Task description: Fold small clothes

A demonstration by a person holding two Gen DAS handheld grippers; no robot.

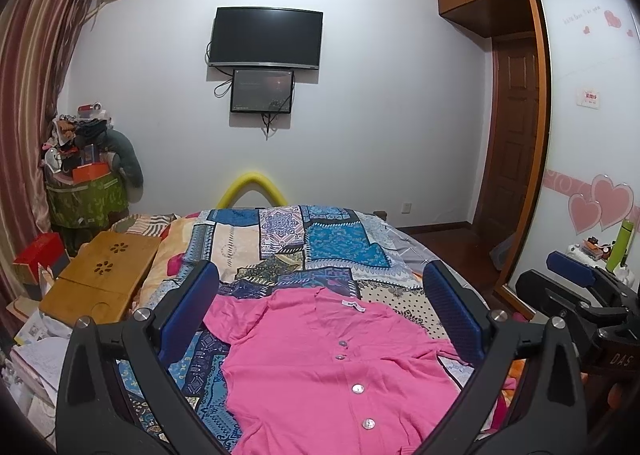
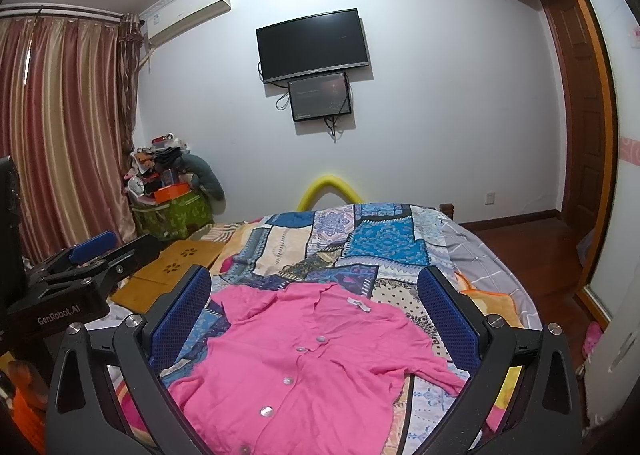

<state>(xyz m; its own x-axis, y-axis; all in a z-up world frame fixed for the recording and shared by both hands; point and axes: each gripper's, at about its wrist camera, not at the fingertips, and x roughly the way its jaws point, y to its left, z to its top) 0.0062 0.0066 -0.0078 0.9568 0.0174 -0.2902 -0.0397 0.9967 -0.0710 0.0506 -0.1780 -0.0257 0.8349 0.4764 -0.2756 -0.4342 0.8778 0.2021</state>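
A small pink button-front shirt (image 1: 332, 367) lies spread flat, front up, on a patchwork bedspread (image 1: 340, 247); it also shows in the right wrist view (image 2: 304, 367). My left gripper (image 1: 320, 319) is open and empty, held above the shirt with its blue-padded fingers (image 1: 188, 311) on either side of it. My right gripper (image 2: 316, 319) is open and empty too, above the same shirt. The right gripper shows at the right edge of the left wrist view (image 1: 576, 279); the left one shows at the left of the right wrist view (image 2: 80, 259).
A wooden lap tray (image 1: 100, 275) lies on the bed's left side. Boxes and papers (image 1: 36, 319) sit beyond it. A cluttered green bin (image 1: 88, 195) stands in the far left corner. A wardrobe (image 1: 588, 135) and doorway are on the right.
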